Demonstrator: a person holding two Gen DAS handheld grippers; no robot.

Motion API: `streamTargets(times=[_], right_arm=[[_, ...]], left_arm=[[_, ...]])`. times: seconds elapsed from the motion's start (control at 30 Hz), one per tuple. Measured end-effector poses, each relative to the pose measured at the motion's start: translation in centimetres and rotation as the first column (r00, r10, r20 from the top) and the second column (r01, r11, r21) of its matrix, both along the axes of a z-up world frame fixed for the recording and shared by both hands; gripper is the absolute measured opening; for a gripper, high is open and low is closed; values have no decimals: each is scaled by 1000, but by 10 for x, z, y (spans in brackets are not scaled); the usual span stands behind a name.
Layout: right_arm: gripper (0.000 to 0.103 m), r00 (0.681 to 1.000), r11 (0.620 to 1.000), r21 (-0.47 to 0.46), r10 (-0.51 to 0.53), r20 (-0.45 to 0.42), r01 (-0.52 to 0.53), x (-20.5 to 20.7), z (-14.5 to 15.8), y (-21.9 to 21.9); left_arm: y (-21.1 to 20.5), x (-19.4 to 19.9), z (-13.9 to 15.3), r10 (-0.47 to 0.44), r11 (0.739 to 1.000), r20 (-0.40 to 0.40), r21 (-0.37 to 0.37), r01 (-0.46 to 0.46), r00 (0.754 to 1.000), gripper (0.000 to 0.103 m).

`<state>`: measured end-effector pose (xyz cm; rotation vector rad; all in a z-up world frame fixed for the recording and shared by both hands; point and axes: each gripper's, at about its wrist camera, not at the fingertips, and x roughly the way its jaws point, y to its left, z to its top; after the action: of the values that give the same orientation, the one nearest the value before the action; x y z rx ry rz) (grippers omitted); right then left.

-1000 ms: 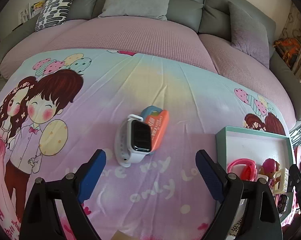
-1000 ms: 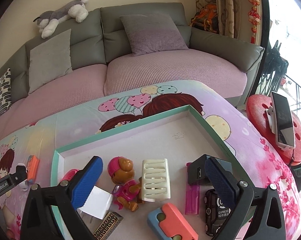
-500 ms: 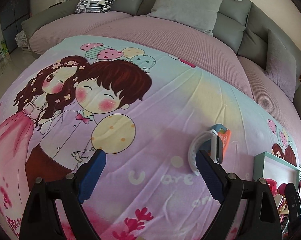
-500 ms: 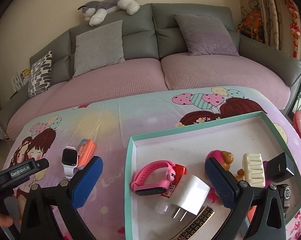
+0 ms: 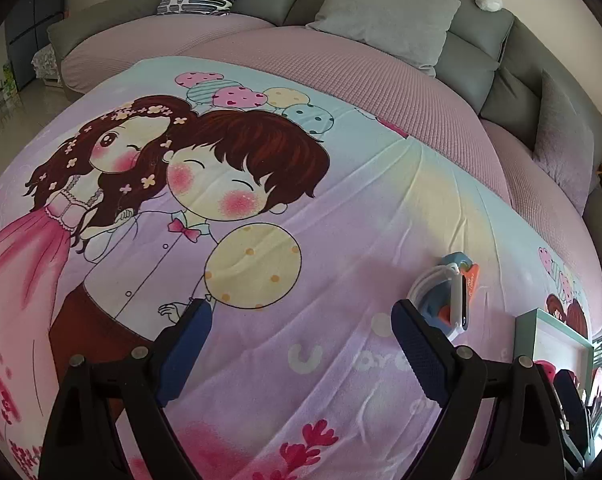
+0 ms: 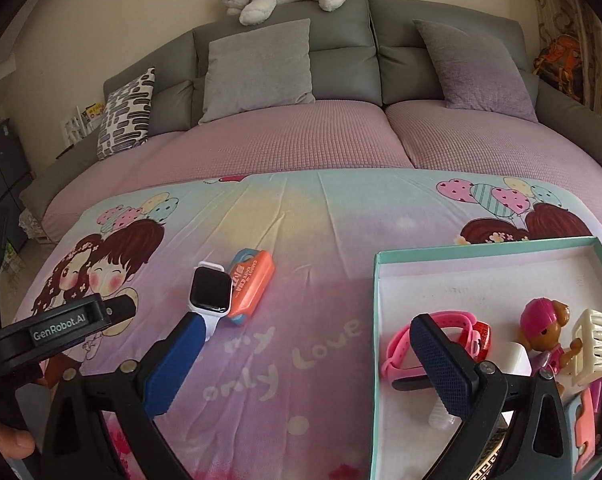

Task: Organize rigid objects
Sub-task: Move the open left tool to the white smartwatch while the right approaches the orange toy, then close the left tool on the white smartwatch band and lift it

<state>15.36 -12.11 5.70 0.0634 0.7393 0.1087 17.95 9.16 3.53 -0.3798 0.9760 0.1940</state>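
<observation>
Smartwatch (image 6: 211,292) leaning on an orange case (image 6: 251,282), left of the tray (image 6: 375,320), on the cloth-covered table (image 6: 301,312). Both grippers (image 5: 301,354) (image 6: 305,356) gape empty. Rigid body, probably light with a scratch-prone face; best pinched across its sides.

Cartoon-print cloth (image 6: 301,216) covers the surface. On it: white smartwatch (image 6: 210,293) touching orange-blue case (image 6: 250,285); teal-rimmed tray (image 6: 377,320) well apart, at right.

A home living room: grey sofa (image 6: 341,68), cushions (image 6: 257,68).
</observation>
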Motion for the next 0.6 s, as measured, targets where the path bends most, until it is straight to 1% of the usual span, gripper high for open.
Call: streamTargets(times=[0.13, 0.47, 0.6], right_arm=[[103, 1000, 1000, 2, -3, -9, 3, 2, -3, -1], [103, 1000, 1000, 5, -9, -20, 9, 8, -5, -4], [103, 1000, 1000, 7, -12, -21, 12, 8, -6, -5]], left_arm=[[-8, 5, -4, -30, 999, -5, -26, 30, 1000, 92], [-20, 11, -4, -68, 997, 0, -22, 68, 998, 92], [-25, 14, -5, -92, 995, 6, -36, 92, 996, 92]])
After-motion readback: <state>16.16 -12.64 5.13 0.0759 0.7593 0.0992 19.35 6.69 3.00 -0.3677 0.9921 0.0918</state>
